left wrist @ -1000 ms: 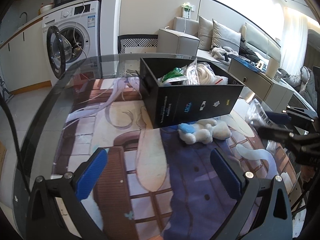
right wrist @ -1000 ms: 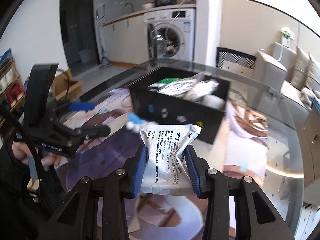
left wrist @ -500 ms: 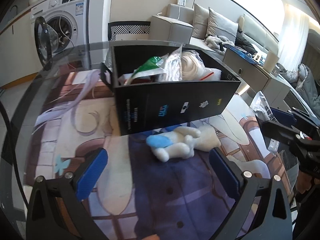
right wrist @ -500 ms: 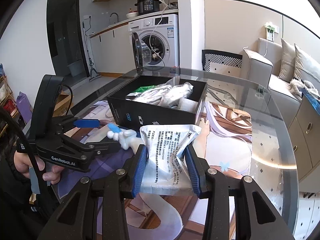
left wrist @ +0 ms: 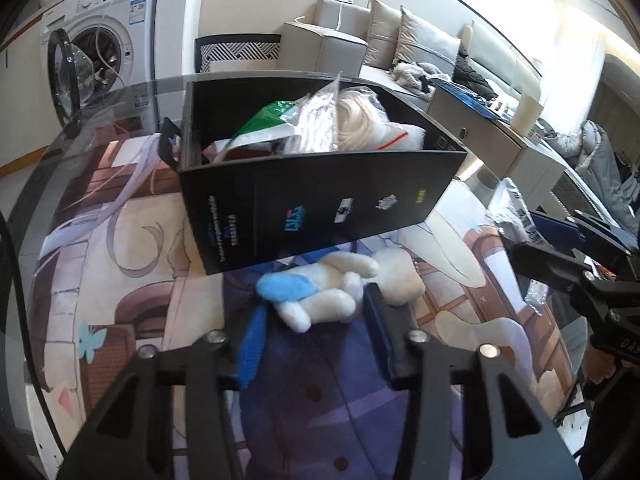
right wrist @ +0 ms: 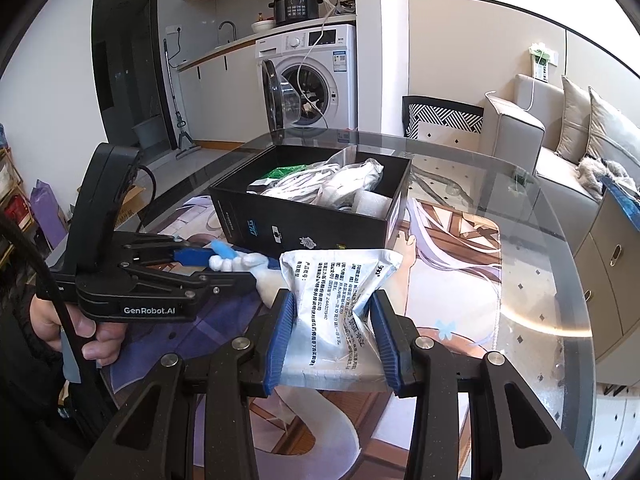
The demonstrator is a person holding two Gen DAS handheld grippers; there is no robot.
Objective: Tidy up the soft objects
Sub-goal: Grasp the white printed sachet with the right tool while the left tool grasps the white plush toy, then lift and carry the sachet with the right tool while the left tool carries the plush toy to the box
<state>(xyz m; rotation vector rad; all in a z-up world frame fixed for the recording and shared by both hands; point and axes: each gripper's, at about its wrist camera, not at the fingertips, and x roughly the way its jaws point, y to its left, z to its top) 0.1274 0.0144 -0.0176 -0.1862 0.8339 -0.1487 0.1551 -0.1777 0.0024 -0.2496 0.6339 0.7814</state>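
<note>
A washing machine [right wrist: 316, 76] stands far left, a sofa [right wrist: 560, 136] right. On the glass table [right wrist: 540, 240], the left gripper [left wrist: 316, 316] closes around a plush toy [left wrist: 340, 284] beside the black box [left wrist: 320, 208]. Only the right view shows the right gripper [right wrist: 332, 336] clamping a white pouch [right wrist: 340, 300].

Washing machine [right wrist: 316, 76], door open, upper centre; beige sofa [right wrist: 560, 136] with cushions, right; white walls; dark doorway [right wrist: 124, 64], upper left.
</note>
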